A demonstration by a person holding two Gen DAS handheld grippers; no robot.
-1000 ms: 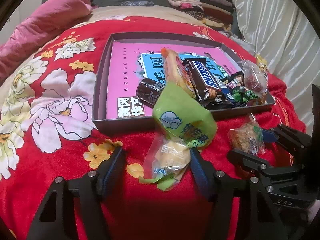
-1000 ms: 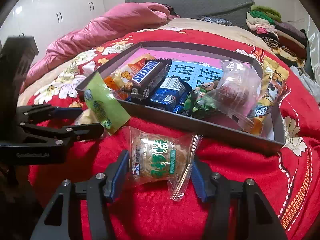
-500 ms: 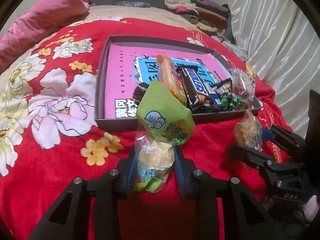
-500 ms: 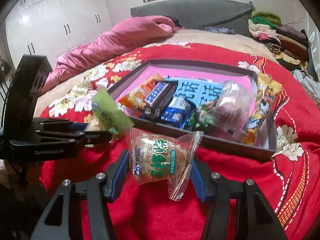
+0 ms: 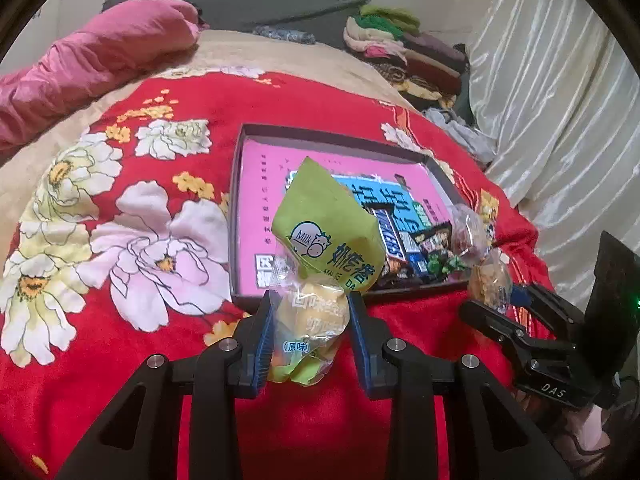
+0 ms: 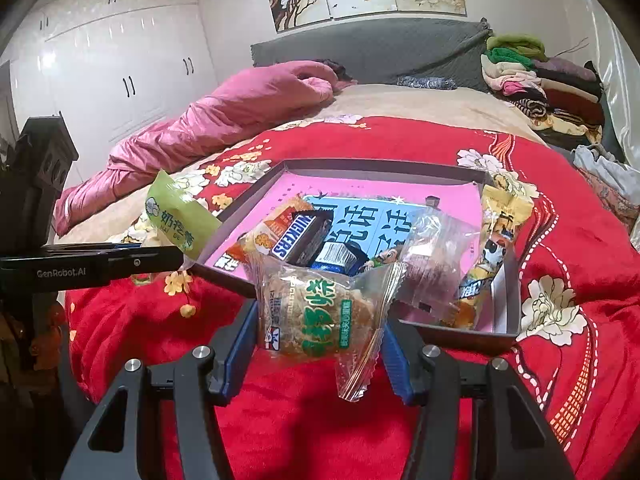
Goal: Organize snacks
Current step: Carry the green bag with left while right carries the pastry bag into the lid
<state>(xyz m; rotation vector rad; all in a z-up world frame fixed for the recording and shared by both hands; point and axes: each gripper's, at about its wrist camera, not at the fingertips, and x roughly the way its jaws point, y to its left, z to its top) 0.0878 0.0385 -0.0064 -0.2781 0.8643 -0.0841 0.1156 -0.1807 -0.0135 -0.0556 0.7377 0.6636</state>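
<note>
My left gripper [image 5: 310, 332] is shut on a green-topped snack packet [image 5: 320, 280] and holds it above the red bedspread, in front of the grey tray [image 5: 320, 134]. My right gripper [image 6: 316, 328] is shut on a clear-wrapped rice cracker packet [image 6: 316, 312], also lifted in front of the tray [image 6: 400, 164]. The tray has a pink and blue liner and holds a Snickers bar [image 6: 302, 238], blue-wrapped sweets, a clear bag [image 6: 436, 256] and a yellow packet [image 6: 492, 248]. Each gripper shows in the other's view: the right gripper [image 5: 496, 300], the left gripper [image 6: 160, 254].
The tray lies on a red flowered bedspread [image 5: 140, 240]. A pink quilt [image 6: 224, 120] lies at the back left, a pile of folded clothes [image 6: 540, 76] at the back right. White curtains [image 5: 560, 100] hang on the right.
Both grippers have risen off the bedspread with their packets. The left gripper closed on the green packet during the last second. The tray now looks farther and lower.
</note>
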